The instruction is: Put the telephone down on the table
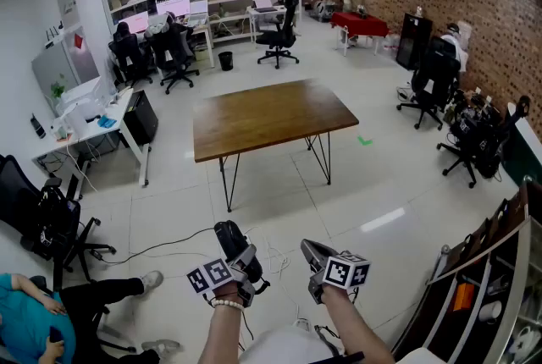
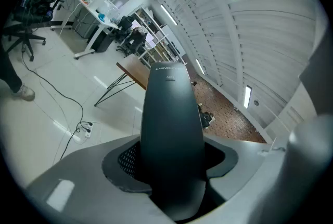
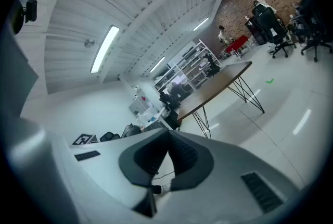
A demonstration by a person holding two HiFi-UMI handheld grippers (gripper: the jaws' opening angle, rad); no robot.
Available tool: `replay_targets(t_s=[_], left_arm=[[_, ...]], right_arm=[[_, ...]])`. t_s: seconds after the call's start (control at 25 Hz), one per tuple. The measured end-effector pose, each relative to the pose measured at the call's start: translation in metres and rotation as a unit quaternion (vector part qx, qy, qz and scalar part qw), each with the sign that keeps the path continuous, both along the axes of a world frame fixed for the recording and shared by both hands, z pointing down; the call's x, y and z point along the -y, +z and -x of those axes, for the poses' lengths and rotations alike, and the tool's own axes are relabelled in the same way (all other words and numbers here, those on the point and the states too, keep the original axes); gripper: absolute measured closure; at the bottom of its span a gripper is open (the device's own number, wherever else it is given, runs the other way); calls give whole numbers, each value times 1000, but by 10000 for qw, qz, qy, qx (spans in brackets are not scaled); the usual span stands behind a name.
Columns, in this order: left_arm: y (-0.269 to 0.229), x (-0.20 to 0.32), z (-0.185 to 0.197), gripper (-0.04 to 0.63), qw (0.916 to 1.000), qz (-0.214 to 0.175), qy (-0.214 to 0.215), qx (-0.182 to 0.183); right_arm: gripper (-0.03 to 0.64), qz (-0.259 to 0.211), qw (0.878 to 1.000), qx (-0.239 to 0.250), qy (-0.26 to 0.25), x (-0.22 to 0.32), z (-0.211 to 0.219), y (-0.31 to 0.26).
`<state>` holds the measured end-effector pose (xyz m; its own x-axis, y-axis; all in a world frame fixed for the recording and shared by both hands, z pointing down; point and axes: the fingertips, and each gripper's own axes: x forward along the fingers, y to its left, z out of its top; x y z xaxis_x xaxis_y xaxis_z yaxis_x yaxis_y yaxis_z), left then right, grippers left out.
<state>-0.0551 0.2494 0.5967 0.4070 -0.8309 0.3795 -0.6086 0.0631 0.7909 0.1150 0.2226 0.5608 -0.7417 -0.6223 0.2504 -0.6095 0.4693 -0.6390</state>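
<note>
A black telephone handset sticks out forward from my left gripper, low in the head view over the white floor. In the left gripper view the handset fills the middle, and both jaw pads press on its lower part. My left gripper is shut on it. The brown wooden table stands ahead on thin black legs, some way off, with a bare top. My right gripper hovers beside the left one. Its jaws meet with nothing between them.
A seated person and a black office chair are at the lower left. A black cable runs across the floor. Dark shelving lines the lower right. White desks and more chairs ring the room.
</note>
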Motion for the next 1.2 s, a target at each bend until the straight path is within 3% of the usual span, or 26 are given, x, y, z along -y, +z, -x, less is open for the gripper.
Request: replay_targets(t_s=[0.2,0.56,0.88,1.2], left_arm=[[-11,24,4,313,9998,-142,-72,102],[-13,21,-7,313,9993,-117,-346,80],[-11,32,-9,313,9989,-82,-439,109],[-10,70,-4,313,9995,-93,-287,113]], right_arm=[[612,-188,9998,40,13,21,-6,-7],[612,25,9999,155,-11,31,-37,10],[612,72,9994,121,-310,39,-23,17],[612,26,9996,117,-270,68,-9,12]])
